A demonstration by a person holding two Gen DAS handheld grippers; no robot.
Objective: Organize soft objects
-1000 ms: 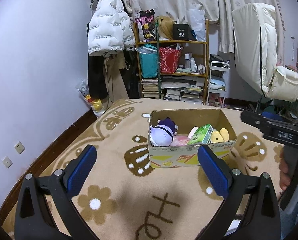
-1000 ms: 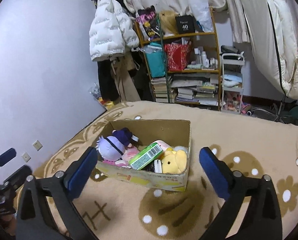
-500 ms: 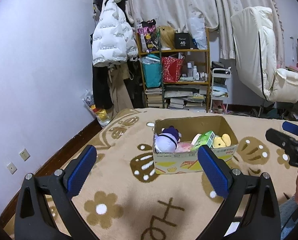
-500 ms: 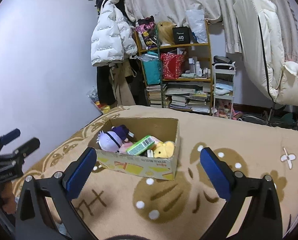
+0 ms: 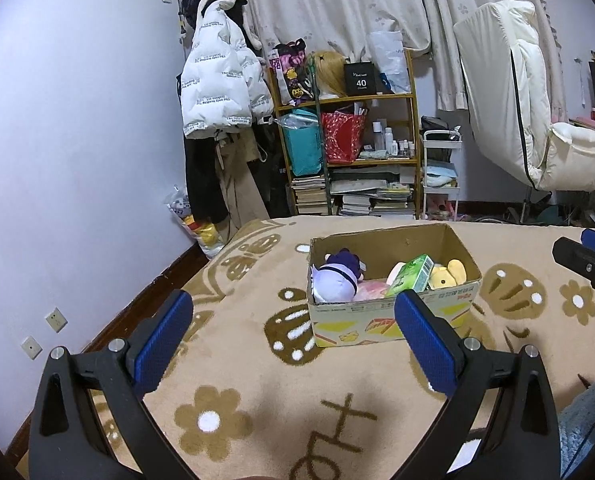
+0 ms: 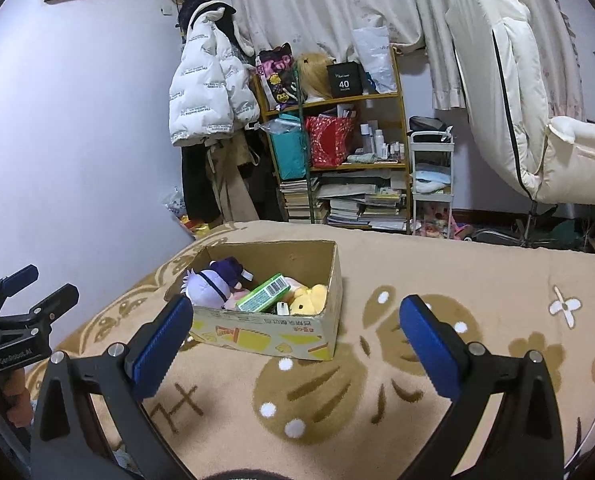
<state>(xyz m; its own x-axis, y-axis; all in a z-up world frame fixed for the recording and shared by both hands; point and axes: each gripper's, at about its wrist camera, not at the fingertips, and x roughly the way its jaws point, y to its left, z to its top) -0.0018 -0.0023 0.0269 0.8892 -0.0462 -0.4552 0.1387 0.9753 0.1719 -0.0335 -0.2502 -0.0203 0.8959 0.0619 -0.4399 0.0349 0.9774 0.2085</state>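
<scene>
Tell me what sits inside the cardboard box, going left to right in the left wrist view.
Purple-and-white plush doll → pink soft toy → green tissue packet → yellow plush toy.

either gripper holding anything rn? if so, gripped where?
Nothing is held. The left hand-held gripper and the right hand-held gripper both stand open and empty above the blanket; the soft toys lie in the cardboard box.
</scene>
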